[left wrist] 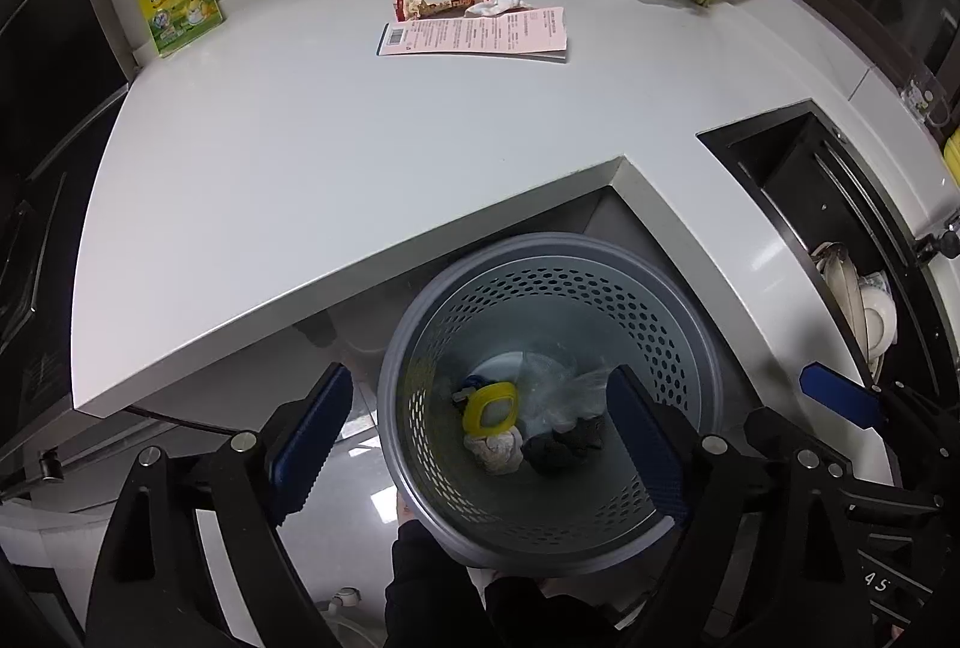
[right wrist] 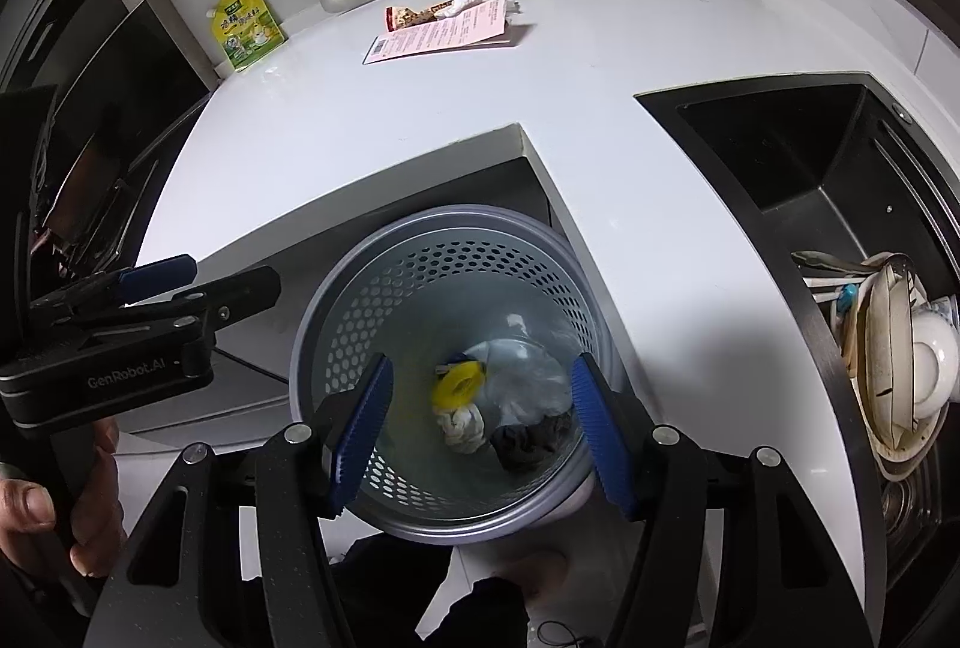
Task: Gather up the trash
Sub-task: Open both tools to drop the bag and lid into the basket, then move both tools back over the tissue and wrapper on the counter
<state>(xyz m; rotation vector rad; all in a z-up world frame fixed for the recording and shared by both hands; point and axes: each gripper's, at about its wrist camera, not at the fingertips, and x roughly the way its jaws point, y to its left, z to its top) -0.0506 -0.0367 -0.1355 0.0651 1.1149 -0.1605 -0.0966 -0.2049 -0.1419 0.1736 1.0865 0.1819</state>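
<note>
Bin (left wrist: 540, 540): grey perforated basket on the floor in the notch of the counter (left wrist: 312, 156), directly below both grippers. Contents: yellow ring lid (left wrist: 489, 408), clear plastic wrap (left wrist: 558, 390), white wad (left wrist: 495, 453), dark wad (left wrist: 558, 453).

Left gripper (left wrist: 480, 444): jaws wide apart, nothing between them; the left finger hangs outside the bin rim, the right finger over its inside. Pitched steeply down.

Right gripper (right wrist: 480, 432): jaws apart, empty, both pads over the bin mouth. Pitched steeply down. In the right view the left gripper shows side-on at the left edge, held by a hand (right wrist: 36, 510).

Trash left on the counter, all at the far side, up and ahead of both grippers, well apart from the bin:
- Pink slip (left wrist: 474, 33), flat, long axis running left to right across the view.
- Snack wrapper (left wrist: 441, 3), just behind the slip, same long axis; touching or overlapping it, cannot tell which.
- White tissue (left wrist: 498, 6), crumpled, at the right end of the wrapper.
- Green pouch (left wrist: 180, 3), upright against the far left corner; whether it is trash is not clear.

Judgement: both grippers are empty over the bin, so the next move is a reach forward and up across the counter. The slip group lies near the middle of both views, so neither hand is clearly nearer; the pouch favours the left. The flat slip will likely need an edge grip.

Sink (right wrist: 780, 156): right of the bin, dishes (right wrist: 900, 366) at its near end.
</note>
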